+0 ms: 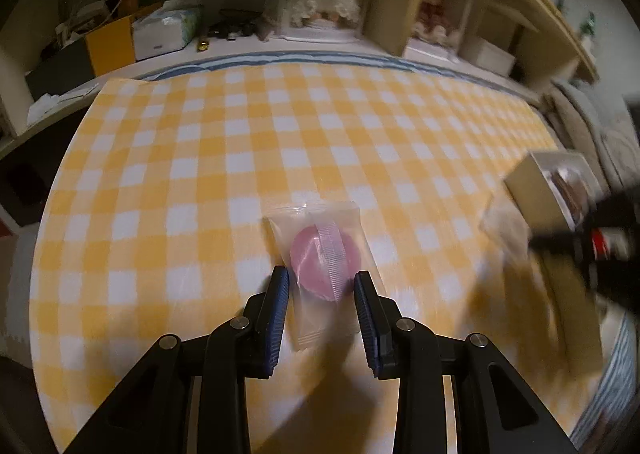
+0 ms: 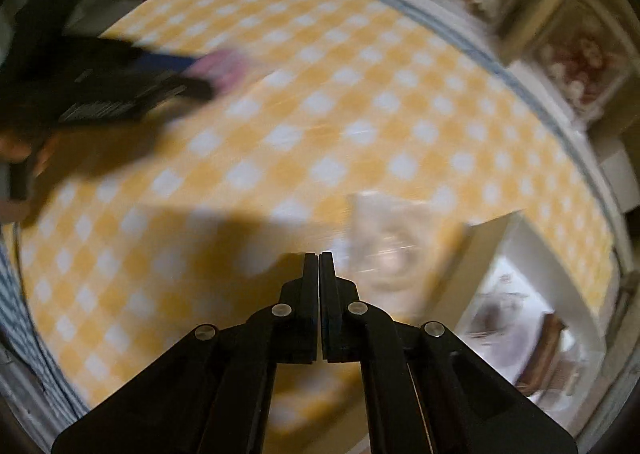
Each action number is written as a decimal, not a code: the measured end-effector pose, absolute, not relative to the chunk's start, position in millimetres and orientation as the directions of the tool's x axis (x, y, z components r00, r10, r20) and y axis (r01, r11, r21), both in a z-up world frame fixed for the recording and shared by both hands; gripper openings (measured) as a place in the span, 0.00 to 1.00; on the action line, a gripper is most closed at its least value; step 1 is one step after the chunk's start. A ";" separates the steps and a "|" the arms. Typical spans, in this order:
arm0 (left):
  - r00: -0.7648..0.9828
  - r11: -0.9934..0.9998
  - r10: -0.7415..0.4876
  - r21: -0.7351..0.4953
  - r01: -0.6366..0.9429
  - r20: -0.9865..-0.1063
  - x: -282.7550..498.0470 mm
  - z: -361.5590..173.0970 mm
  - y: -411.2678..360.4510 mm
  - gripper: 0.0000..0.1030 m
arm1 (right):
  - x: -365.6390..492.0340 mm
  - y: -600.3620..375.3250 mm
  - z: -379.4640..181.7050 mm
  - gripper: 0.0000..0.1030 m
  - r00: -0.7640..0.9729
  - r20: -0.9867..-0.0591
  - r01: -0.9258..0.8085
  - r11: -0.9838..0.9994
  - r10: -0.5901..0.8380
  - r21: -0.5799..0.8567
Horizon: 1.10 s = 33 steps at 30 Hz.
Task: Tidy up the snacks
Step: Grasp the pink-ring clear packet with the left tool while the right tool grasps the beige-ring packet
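A round pink snack in a clear wrapper (image 1: 320,250) sits between the blue pads of my left gripper (image 1: 322,278), which is shut on it over the yellow checked cloth (image 1: 240,157). The right wrist view shows that gripper (image 2: 192,81) at the upper left, carrying the pink snack (image 2: 224,69). My right gripper (image 2: 319,254) is shut, its fingers pressed together with nothing showing between them. A blurred clear packet with a pale round snack (image 2: 396,254) lies just right of its tips. Whether an edge of it is pinched I cannot tell.
An open white box (image 2: 516,246) holding brown wrapped snacks stands at the cloth's right edge, also visible as a box (image 1: 536,189) beside the right gripper (image 1: 592,238). Shelves with cartons and boxed dolls (image 1: 324,1) line the far side. A hand (image 2: 24,157) is at the left.
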<state>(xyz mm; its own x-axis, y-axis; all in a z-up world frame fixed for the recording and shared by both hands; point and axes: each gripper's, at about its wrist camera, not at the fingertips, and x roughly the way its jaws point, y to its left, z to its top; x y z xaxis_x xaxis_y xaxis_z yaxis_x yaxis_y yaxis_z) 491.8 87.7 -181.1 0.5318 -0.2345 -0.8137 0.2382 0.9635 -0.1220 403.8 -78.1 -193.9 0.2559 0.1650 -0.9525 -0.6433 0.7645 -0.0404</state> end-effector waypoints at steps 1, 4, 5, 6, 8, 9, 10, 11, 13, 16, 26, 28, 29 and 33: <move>0.527 0.960 -0.234 -0.108 0.258 -0.817 485.5 -180.5 88.5 0.32 | 410.9 -82.2 -192.1 0.01 0.267 -0.954 -0.633 0.771 0.138 -0.065; 0.510 0.942 -0.230 -0.057 0.332 -0.829 468.2 -176.9 89.0 0.32 | 429.2 -88.4 -195.1 0.01 0.280 -0.959 -0.622 0.770 0.050 -0.142; 0.504 0.935 -0.229 -0.043 0.353 -0.833 463.4 -175.7 89.8 0.32 | 435.4 -91.8 -197.4 0.01 0.283 -0.959 -0.625 0.761 0.015 -0.172; 0.497 0.926 -0.230 -0.031 0.376 -0.837 459.2 -174.7 89.6 0.32 | 440.9 -92.1 -200.9 0.01 0.289 -0.957 -0.635 0.742 -0.027 -0.213; 0.479 0.910 -0.238 -0.022 0.414 -0.845 452.2 -172.3 90.7 0.32 | 450.7 -90.1 -208.0 0.01 0.297 -0.951 -0.663 0.699 -0.084 -0.269; 0.472 0.905 -0.240 -0.019 0.425 -0.848 449.4 -171.5 91.4 0.33 | 453.2 -88.8 -212.1 0.01 0.295 -0.951 -0.676 0.682 -0.097 -0.279; 0.468 0.903 -0.239 -0.017 0.429 -0.851 447.2 -170.4 92.8 0.36 | 455.5 -87.3 -215.8 0.01 0.294 -0.949 -0.690 0.662 -0.114 -0.294; 0.461 0.901 -0.244 -0.025 0.432 -0.853 445.8 -170.1 93.8 0.39 | 458.7 -84.7 -220.1 0.01 0.295 -0.945 -0.708 0.633 -0.138 -0.313; 0.438 0.899 -0.252 -0.042 0.435 -0.863 441.7 -171.4 96.1 0.52 | 458.7 -80.8 -230.6 0.00 0.292 -0.939 -0.739 0.581 -0.180 -0.341; 0.434 0.895 -0.259 -0.046 0.443 -0.863 434.1 -169.3 93.2 0.69 | 453.7 -73.8 -242.5 0.01 0.297 -0.931 -0.771 0.522 -0.212 -0.365; 0.449 0.959 -0.244 -0.145 0.242 -0.860 450.4 -165.9 94.7 0.74 | 421.5 -59.4 -225.6 0.01 0.202 -0.979 -0.786 0.590 -0.035 -0.183; 0.447 0.968 -0.240 -0.177 0.179 -0.862 457.3 -165.7 93.6 0.73 | 409.5 -57.5 -223.2 0.01 0.181 -0.983 -0.803 0.574 -0.019 -0.158; 0.447 0.970 -0.239 -0.187 0.157 -0.862 460.5 -166.7 93.4 0.72 | 405.3 -56.7 -221.9 0.01 0.177 -0.984 -0.807 0.570 -0.016 -0.154; 0.448 0.975 -0.219 -0.205 0.081 -0.867 467.1 -166.8 93.5 0.72 | 394.8 -62.4 -208.6 0.04 0.173 -0.985 -0.833 0.536 0.014 -0.139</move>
<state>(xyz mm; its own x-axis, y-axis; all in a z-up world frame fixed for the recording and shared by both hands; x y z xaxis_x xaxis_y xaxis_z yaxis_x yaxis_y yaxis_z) 467.1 93.5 -166.8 0.4480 -0.2191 -0.8668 0.0811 0.9755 -0.2046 394.8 -62.4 -208.6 0.1733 0.0144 -0.9848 -0.8330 0.5355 -0.1388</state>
